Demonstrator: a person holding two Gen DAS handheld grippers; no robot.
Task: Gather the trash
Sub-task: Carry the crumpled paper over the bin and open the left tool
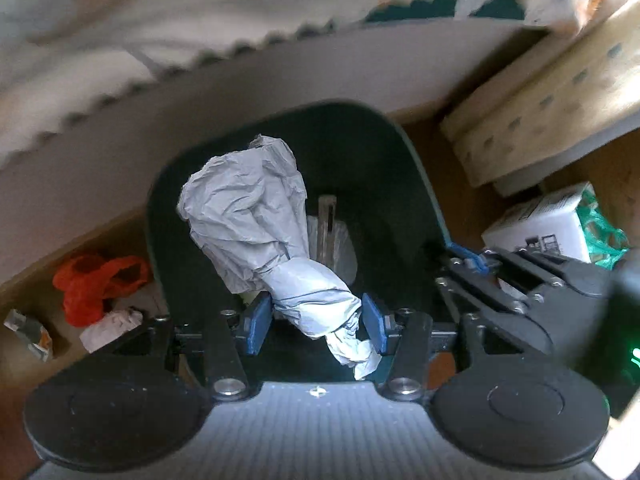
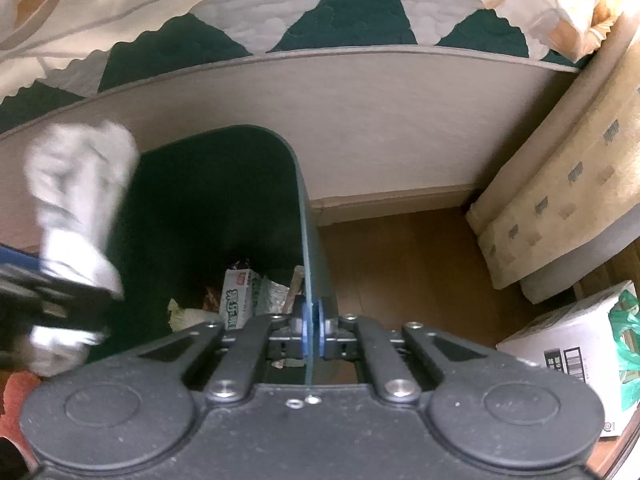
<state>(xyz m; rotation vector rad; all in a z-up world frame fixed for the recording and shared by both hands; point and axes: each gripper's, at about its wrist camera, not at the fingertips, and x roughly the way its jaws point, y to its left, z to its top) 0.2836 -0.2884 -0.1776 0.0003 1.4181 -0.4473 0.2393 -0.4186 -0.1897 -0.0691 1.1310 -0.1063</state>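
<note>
A dark green trash bin (image 1: 416,184) stands on the wooden floor against the bed base. My left gripper (image 1: 318,322) hangs over its mouth; a crumpled grey bag (image 1: 256,208) sits between the blue pads (image 1: 256,322), which look slightly apart from it. My right gripper (image 2: 313,330) is shut on the bin's right rim (image 2: 306,240), also seen in the left wrist view (image 1: 468,258). The grey bag (image 2: 76,184) shows blurred at the left of the right wrist view. Wrappers (image 2: 240,300) lie at the bin's bottom.
A red plastic bag (image 1: 96,284), a white crumpled tissue (image 1: 112,326) and a small packet (image 1: 30,334) lie on the floor left of the bin. A white box with a green bag (image 2: 576,344) stands right. A beige mattress (image 2: 560,200) leans at right. A quilt (image 2: 320,12) covers the bed.
</note>
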